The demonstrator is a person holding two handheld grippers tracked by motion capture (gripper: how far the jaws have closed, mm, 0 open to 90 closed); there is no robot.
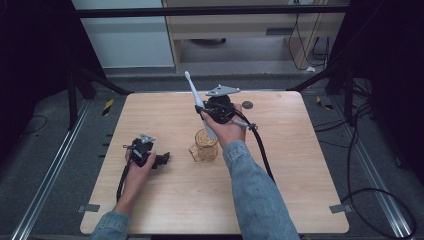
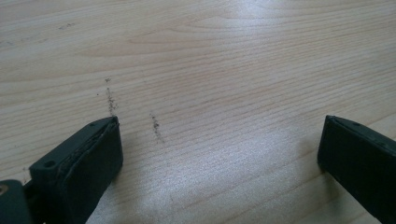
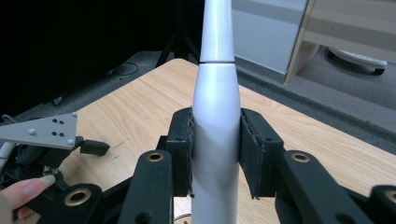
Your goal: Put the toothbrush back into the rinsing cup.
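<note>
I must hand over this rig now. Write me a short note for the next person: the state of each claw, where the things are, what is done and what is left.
Right claw: shut on the toothbrush, gripping its handle; held above the table, brush head pointing up and away.
Left claw: open, holding nothing, low over the bare wood at the table's left.
Cup: amber glass, upright near the table's middle, just below the toothbrush's lower end.
Done: the toothbrush is gripped and lifted.
Left: probably to lower the toothbrush into the cup and release it; whether its tip is already inside the cup I cannot tell.
</note>
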